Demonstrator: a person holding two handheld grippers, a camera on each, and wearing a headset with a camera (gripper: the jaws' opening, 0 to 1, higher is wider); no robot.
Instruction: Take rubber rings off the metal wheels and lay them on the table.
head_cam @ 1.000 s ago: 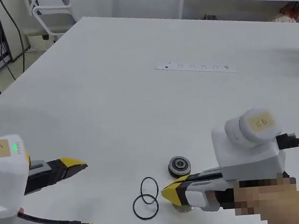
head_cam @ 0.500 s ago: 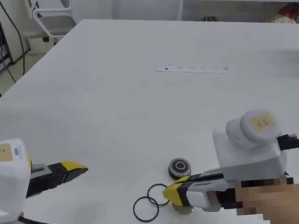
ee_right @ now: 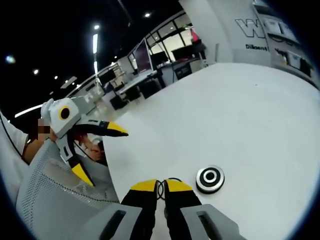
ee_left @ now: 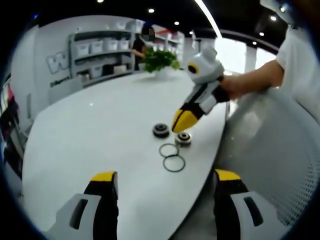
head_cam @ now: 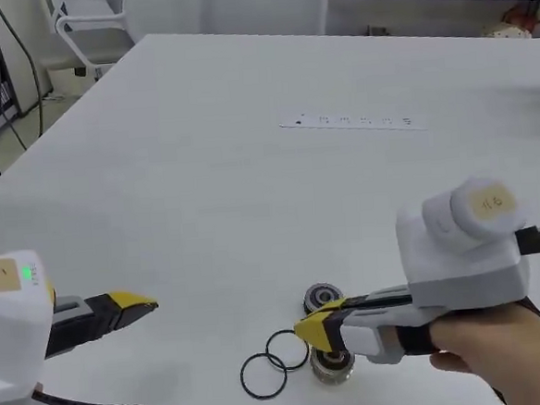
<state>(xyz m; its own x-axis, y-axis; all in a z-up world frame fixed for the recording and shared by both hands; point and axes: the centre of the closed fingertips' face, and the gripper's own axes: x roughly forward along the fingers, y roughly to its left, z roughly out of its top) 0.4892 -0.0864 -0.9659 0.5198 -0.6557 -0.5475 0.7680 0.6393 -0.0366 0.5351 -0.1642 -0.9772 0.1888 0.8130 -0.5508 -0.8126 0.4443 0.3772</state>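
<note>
Two black rubber rings lie flat near the table's front edge, one touching the other; in the left gripper view they are the near ring and the far ring. A dark-rimmed metal wheel sits just behind them. A bare silver wheel stands under my right gripper, which hovers shut just above it with nothing held. My left gripper is wide open at the front left, well away from the rings. The right gripper view shows the dark-rimmed wheel beside the closed jaws.
A white power strip lies flat across the middle of the table. Chairs and shelves stand beyond the far edge. The front edge of the table runs close below the rings.
The ring that stood upright at my right gripper's tip now lies flat beside the other ring. The right gripper has risen a little, uncovering the silver wheel. The left gripper has barely moved.
</note>
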